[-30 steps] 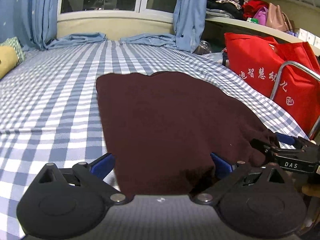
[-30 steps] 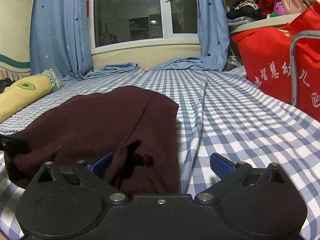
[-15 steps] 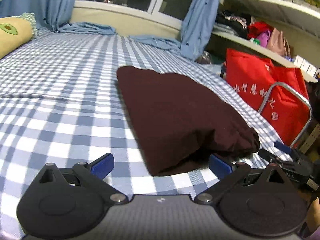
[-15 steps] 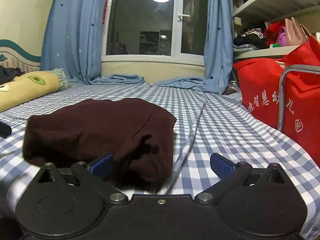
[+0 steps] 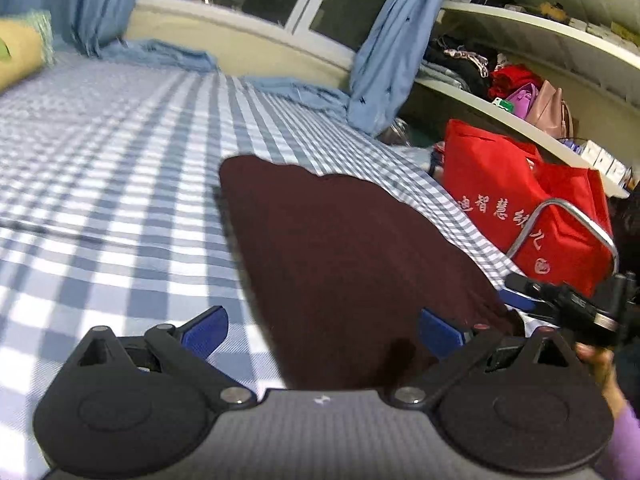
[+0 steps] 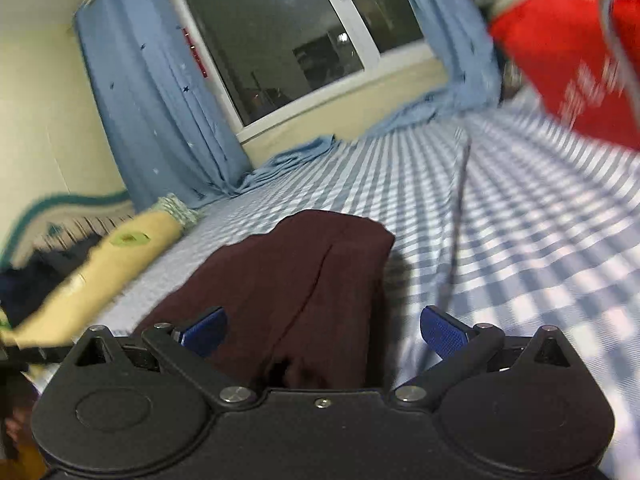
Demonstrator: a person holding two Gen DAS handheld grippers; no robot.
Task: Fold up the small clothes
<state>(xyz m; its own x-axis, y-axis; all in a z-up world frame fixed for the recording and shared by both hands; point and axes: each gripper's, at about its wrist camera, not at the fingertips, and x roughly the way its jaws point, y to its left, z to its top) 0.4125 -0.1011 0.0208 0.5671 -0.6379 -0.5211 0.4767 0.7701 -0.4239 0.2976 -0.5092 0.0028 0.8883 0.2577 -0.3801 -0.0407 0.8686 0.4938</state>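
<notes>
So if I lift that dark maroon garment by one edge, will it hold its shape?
Probably not. The maroon garment looks soft, with a crease and slumped edges, so it would likely droop and unfold. It probably drags rather than slides on the checked sheet.

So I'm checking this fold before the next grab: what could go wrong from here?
The dark maroon garment lies close to the bed edge by the red bag, so a tug that way could slide it off. Both the left gripper and right gripper have open jaws low over the checked sheet; closing might pinch sheet too.
</notes>
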